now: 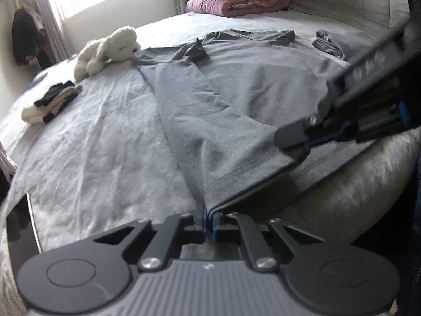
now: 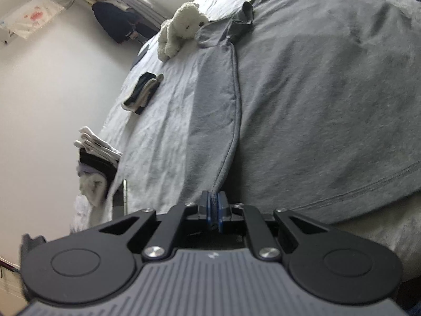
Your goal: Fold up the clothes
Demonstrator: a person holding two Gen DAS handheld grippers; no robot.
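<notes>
Clamped in the left gripper [image 1: 208, 220] is the hem of the grey shirt [image 1: 236, 100] spread on the bed [image 1: 92, 131]; the right gripper [image 2: 215, 210] is pinched on it too. Both corners are best lifted evenly, hem kept taut.

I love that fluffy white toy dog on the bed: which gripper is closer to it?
Left, probably. Both grippers, left and right, pinch the grey shirt's near hem, far from the toy dog.

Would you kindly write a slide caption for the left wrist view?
Both grippers, left and right, pinch the hem of a grey T-shirt spread on a bed.
</notes>
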